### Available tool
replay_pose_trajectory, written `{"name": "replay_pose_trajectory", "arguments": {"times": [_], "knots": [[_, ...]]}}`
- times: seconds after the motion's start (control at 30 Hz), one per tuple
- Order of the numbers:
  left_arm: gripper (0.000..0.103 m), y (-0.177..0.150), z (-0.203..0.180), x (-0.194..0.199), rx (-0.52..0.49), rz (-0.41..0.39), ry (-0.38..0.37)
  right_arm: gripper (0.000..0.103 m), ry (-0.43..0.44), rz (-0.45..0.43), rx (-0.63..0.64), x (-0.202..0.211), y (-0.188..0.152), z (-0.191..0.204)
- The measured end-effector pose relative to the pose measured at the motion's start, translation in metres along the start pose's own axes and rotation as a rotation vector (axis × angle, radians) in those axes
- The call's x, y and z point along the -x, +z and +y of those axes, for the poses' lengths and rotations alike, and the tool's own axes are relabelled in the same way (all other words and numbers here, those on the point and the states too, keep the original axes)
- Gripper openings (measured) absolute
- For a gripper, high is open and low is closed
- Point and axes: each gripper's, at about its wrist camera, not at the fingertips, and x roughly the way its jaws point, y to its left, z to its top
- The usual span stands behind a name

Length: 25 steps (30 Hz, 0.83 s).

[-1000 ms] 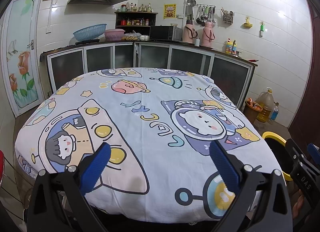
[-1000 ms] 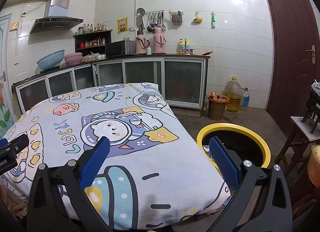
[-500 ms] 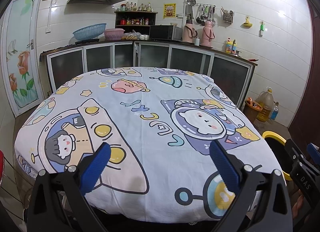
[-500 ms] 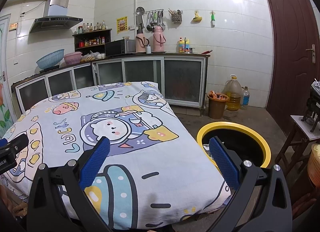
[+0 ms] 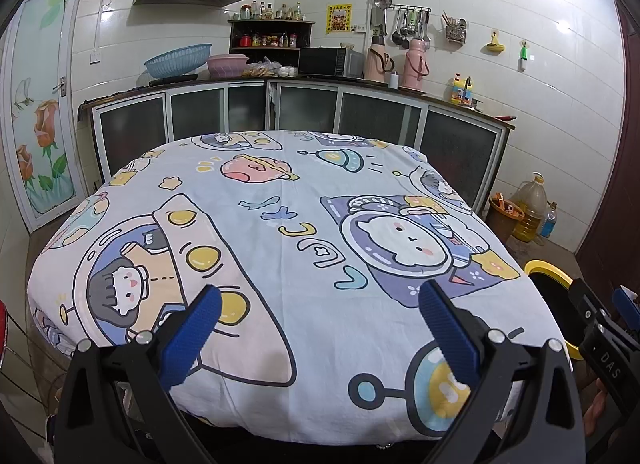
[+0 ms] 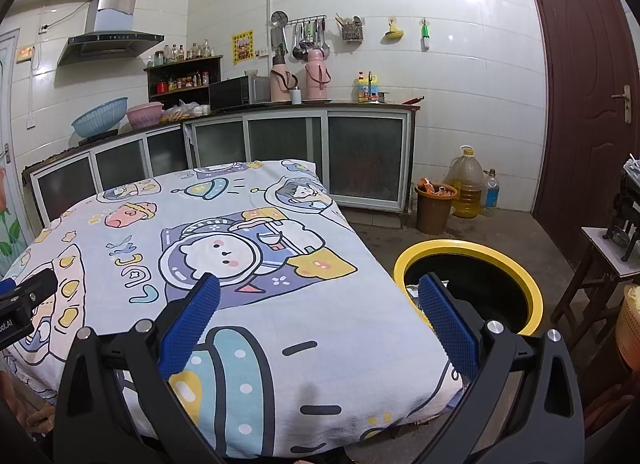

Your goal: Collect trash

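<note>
— Both empty? 
— Yes: left gripper (image 5: 316, 306) and right gripper (image 6: 316, 300) gape wide, holding nothing, above the cartoon tablecloth (image 5: 280, 232). 
— Any trash? 
— None on the cloth; some paper lies in the yellow-rimmed bin (image 6: 520, 284), right. Collecting looks finished.

A matt printed cloth (image 5: 304, 224) covers the table, glossy white tiles (image 6: 460, 76) line the wall, and the bin's yellow rim (image 6: 534, 296) at lower right looks like smooth plastic.
</note>
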Motion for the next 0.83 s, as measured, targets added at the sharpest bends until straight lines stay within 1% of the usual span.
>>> {"name": "replay_pose_trajectory", "arguments": {"times": [0.5, 0.83], "knots": [[0.095, -0.0012, -0.0007, -0.0008, 0.003, 0.002, -0.005, 0.095, 0.001, 0.006, -0.003, -0.0004, -0.0013, 0.0006], [0.095, -0.0024, -0.0005, -0.0041, 0.007, 0.017, -0.017, 0.095, 0.002, 0.008, -0.005, -0.0005, -0.0011, 0.0002]]}}
